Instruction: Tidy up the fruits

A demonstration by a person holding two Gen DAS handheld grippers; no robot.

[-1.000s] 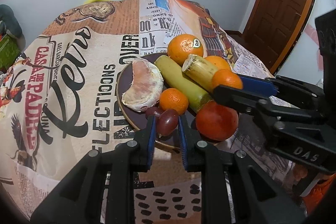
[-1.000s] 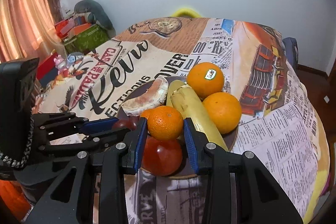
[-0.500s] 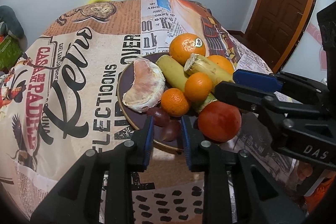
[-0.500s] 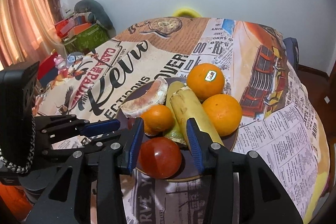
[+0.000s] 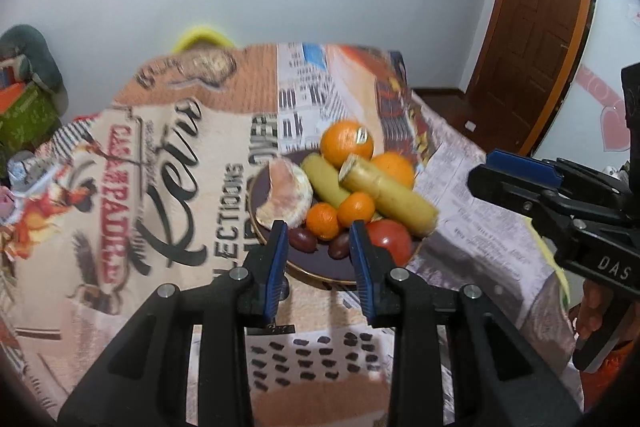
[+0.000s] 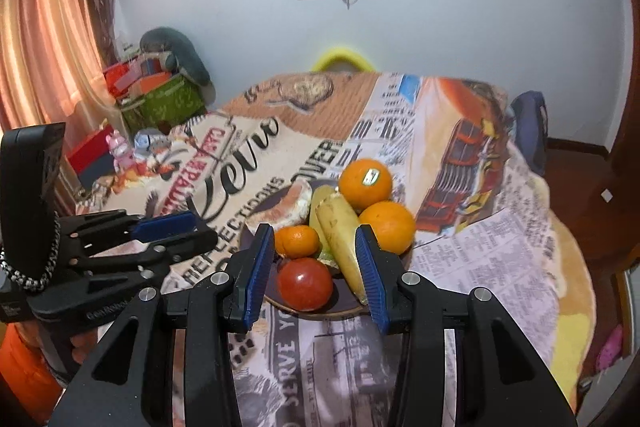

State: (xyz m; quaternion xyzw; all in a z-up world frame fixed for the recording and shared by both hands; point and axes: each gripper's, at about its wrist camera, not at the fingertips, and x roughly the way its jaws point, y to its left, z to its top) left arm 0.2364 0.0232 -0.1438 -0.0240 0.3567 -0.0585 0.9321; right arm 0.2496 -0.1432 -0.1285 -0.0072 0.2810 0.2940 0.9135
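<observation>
Above the fruit plate (image 5: 256,203), each hand-held gripper, left (image 5: 319,259) and right (image 6: 316,269), hangs spread and empty

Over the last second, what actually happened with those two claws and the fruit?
The right gripper let go of a small mandarin, which now rests on the plate beside the other small one. The left gripper released a dark grape. Both claws opened and backed away toward the table's near edge, empty. The oranges, sugarcane pieces, pomelo segment and tomato stayed put.

Both wrist views face down-forward (near), sharing plate (image 5: 256,223) (image 6: 352,307)
</observation>
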